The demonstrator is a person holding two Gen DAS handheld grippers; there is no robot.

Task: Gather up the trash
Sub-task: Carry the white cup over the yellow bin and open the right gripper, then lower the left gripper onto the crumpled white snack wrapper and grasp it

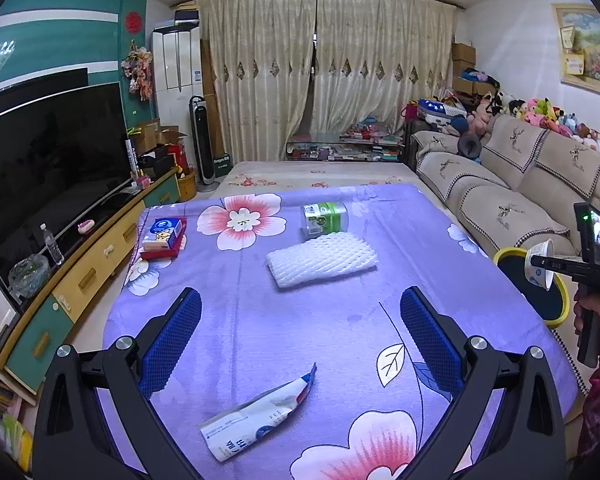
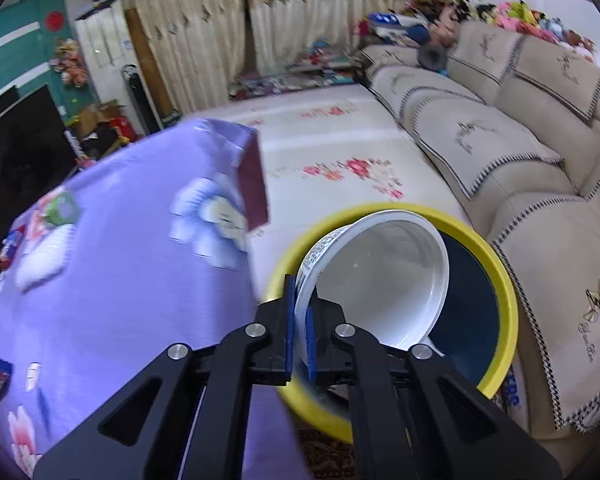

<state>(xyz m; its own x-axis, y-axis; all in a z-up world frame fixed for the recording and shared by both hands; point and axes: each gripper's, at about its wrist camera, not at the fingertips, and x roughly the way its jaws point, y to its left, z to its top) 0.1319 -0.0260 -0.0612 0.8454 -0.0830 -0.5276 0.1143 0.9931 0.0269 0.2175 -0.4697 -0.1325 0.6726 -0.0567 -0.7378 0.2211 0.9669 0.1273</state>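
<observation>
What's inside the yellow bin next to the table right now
Only a dark blue interior shows inside the yellow bin. The white cup, pinched by the right gripper, hangs over its mouth and hides much of the bottom.

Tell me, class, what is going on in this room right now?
A person with a handheld gripper in each hand is clearing trash off a table covered with a purple flowered cloth. The right gripper is shut on the wall of an empty white plastic cup, held over a yellow-rimmed bin beside the sofa. The left gripper is open above the table, where a crumpled wrapper, a white foam net and a green-lidded jar lie uncollected.
</observation>
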